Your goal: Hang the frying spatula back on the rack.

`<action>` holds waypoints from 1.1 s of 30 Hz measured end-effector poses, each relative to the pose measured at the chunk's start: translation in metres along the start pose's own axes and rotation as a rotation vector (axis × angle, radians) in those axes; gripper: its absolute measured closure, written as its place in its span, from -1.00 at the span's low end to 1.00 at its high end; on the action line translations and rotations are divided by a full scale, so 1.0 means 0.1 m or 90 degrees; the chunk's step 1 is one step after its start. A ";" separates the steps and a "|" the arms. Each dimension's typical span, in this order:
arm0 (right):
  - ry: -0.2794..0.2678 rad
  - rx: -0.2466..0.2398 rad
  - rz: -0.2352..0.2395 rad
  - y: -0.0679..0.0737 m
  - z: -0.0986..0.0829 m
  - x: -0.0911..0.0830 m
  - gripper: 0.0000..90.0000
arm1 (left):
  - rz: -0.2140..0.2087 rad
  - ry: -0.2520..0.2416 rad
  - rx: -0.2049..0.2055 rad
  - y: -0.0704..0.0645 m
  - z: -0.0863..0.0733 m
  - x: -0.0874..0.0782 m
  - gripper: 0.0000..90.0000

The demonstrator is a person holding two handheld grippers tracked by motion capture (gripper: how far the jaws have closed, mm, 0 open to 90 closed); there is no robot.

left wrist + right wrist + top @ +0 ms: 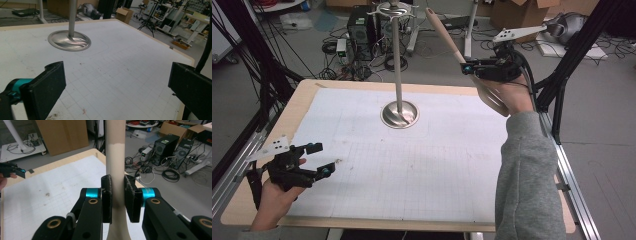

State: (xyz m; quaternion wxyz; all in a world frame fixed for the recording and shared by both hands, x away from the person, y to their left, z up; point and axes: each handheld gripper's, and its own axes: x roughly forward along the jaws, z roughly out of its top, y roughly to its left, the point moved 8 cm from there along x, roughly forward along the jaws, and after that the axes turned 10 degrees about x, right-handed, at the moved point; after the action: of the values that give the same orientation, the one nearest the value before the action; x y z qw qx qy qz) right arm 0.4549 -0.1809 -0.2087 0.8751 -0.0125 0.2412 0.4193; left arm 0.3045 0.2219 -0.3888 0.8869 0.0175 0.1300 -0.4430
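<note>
The right gripper (468,68) is clamping a long beige spatula (451,40) at its neck, jaws pressing both sides of it (115,195). It is holding the tool in the air to the right of the metal stand (399,114), handle slanting up toward the stand's top and blade hanging down by the hand. The stand's pole is rising from a round base on the white gridded mat (362,150). The left gripper (318,159) is waiting with jaws wide and empty, well apart from the stand at the near left of the mat. The step in hand looks like carrying the spatula to the stand. Next, the handle's end probably needs steering up to the stand's top without knocking the pole.
</note>
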 end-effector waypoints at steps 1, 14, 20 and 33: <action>0.002 -0.001 0.002 0.00 0.01 0.00 0.74 | -0.002 -0.001 0.000 0.00 0.00 0.00 -0.96; 0.004 -0.005 0.006 -0.02 0.08 0.03 0.74 | 0.003 -0.002 -0.004 0.04 0.00 -0.01 -0.96; 0.000 -0.009 0.009 0.00 0.12 0.07 0.74 | 0.002 -0.006 -0.006 0.02 0.01 -0.02 -0.96; 0.022 0.005 0.018 -0.03 0.09 0.26 0.74 | 0.001 0.000 -0.003 0.02 0.00 0.00 -0.96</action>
State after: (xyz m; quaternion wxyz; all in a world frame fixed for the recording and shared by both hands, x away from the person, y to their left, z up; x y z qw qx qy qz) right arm 0.4747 -0.1614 -0.2127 0.8651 -0.0127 0.2578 0.4300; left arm 0.3058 0.2229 -0.3891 0.8873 0.0160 0.1312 -0.4418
